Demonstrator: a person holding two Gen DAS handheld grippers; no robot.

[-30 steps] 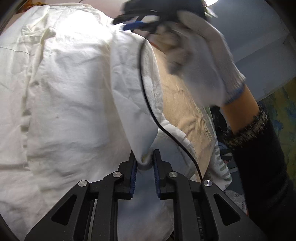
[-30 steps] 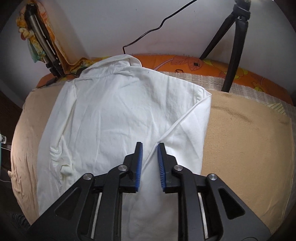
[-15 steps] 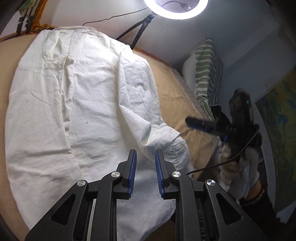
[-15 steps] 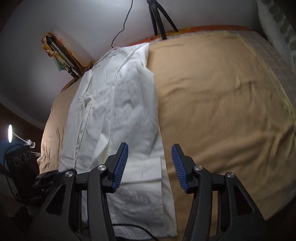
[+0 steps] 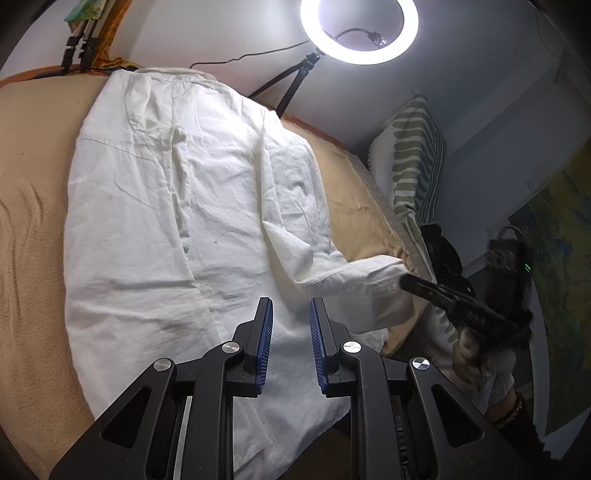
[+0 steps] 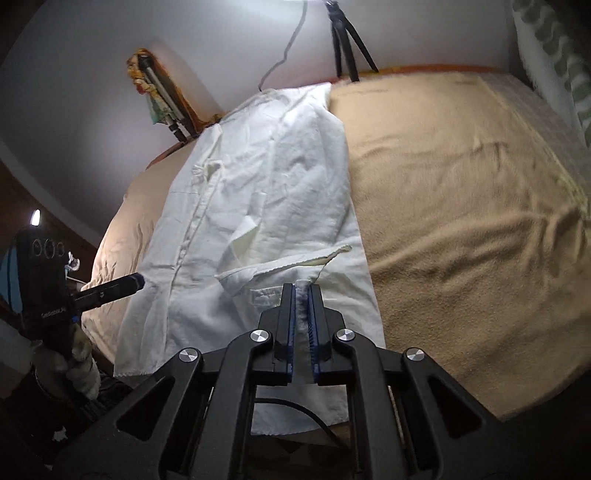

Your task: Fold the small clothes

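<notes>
Right tongs (image 6: 303,291) are clenched on the cuff (image 5: 373,275) of the white shirt (image 5: 166,221); a strip of white cloth shows between the blue pads. Left tongs (image 5: 291,317) are released, jaws apart, nothing between them, hovering over the lower middle of the shirt.

Shirt lies lengthwise on the tan blanket (image 6: 461,221) of the bed, collar toward the far wall, hem hanging slightly over the near edge. The right side panel is folded in over the body; its sleeve (image 5: 291,206) runs down that panel and kinks out toward the bed's right edge, where the cuff is lifted.

Risks from here, as I judge it:
- The grip is on the cuff tip only. Thin cloth, small bite: a fast pull could slip it out.
- Pulling the sleeve across could drag the folded panel open, since nothing pins it. The left tongs are free and could hold it down.
- The hem overhangs the edge, so any tug toward the near side may slide the whole shirt off the blanket.
- A ring light (image 5: 358,31) on a tripod stands near the collar end, so a wide swing that way is bad.

Versus half a second ago: right tongs were wide open above the cuff end and have now closed on it. Left tongs were open then too, in roughly the same spot. The cuff lay flat then; now it is raised off the blanket.
</notes>
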